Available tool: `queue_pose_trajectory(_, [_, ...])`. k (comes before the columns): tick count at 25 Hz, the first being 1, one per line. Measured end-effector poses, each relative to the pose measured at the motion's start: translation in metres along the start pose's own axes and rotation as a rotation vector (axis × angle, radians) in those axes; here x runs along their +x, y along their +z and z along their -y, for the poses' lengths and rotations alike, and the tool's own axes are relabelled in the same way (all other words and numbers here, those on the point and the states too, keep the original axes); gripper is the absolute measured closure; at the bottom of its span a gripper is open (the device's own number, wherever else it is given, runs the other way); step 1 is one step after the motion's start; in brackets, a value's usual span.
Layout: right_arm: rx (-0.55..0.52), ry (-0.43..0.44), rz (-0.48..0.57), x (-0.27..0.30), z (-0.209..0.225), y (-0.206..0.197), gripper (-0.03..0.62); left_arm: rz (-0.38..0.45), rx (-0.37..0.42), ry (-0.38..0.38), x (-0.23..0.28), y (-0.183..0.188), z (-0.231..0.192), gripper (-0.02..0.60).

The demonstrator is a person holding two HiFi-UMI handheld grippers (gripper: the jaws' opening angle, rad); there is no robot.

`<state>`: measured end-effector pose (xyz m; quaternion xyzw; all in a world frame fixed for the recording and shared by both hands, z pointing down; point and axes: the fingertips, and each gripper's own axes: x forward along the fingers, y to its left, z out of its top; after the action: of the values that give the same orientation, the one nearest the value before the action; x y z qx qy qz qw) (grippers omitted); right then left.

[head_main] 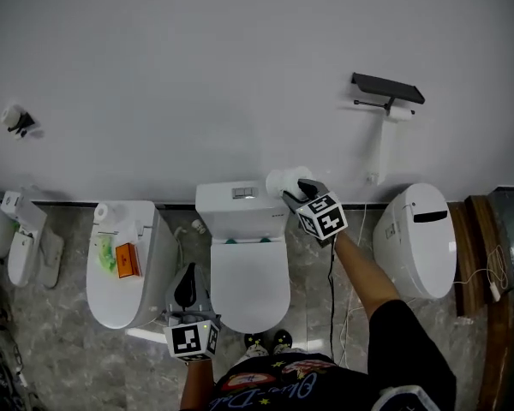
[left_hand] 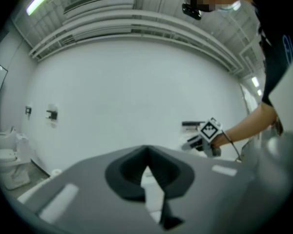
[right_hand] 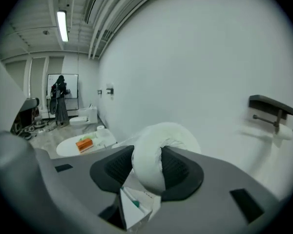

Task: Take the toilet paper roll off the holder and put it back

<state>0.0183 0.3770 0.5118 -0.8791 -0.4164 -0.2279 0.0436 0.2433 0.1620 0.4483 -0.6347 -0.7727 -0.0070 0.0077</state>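
My right gripper (head_main: 295, 190) is shut on a white toilet paper roll (head_main: 280, 181), held above the tank of the middle toilet (head_main: 241, 202) and close to the wall. In the right gripper view the squeezed roll (right_hand: 158, 143) fills the space between the pads of the right gripper (right_hand: 149, 165). The black holder (head_main: 387, 88) with a flat shelf is on the wall, up and to the right of the roll, with a white piece (head_main: 400, 112) under its bar. The holder (right_hand: 273, 111) is well apart from the roll. My left gripper (head_main: 187, 288) hangs low in front of the toilets, jaws together and empty.
Three toilets stand along the wall: a left one (head_main: 150, 272) with an orange object (head_main: 127, 259) on its lid, the middle one (head_main: 250, 285), and a right one (head_main: 415, 238). A cable (head_main: 379, 148) drops from the holder. A wooden piece (head_main: 473, 247) stands at the far right.
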Motion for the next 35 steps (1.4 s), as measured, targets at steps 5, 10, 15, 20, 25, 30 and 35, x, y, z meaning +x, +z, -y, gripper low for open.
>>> queue_pose_trajectory(5, [-0.116, 0.107, -0.254, 0.069, 0.012, -0.034, 0.425, -0.073, -0.013, 0.113, -0.011, -0.023, -0.037, 0.589])
queue_pose_trajectory(10, [-0.208, 0.165, -0.423, 0.116, 0.017, -0.061, 0.425, -0.138, -0.034, 0.180, -0.017, -0.047, -0.059, 0.589])
queue_pose_trajectory(15, [-0.258, 0.210, -0.548, 0.146, 0.020, -0.085, 0.425, -0.170, -0.041, 0.210, -0.011, -0.060, -0.069, 0.589])
queue_pose_trajectory(20, [-0.440, 0.276, -0.617, 0.156, 0.007, -0.089, 0.424, -0.186, -0.048, 0.232, -0.003, -0.062, -0.078, 0.589])
queue_pose_trajectory(25, [-0.478, 0.303, -0.632, 0.156, 0.002, -0.093, 0.420, -0.172, -0.045, 0.211, 0.010, -0.054, -0.073, 0.589])
queue_pose_trajectory(30, [-0.461, 0.308, -0.629, 0.154, 0.003, -0.092, 0.400, -0.164, -0.062, 0.190, 0.014, -0.054, -0.069, 0.589])
queue_pose_trajectory(35, [-0.464, 0.295, -0.607, 0.150, 0.004, -0.086, 0.367, -0.167, -0.044, 0.199, 0.011, -0.053, -0.076, 0.589])
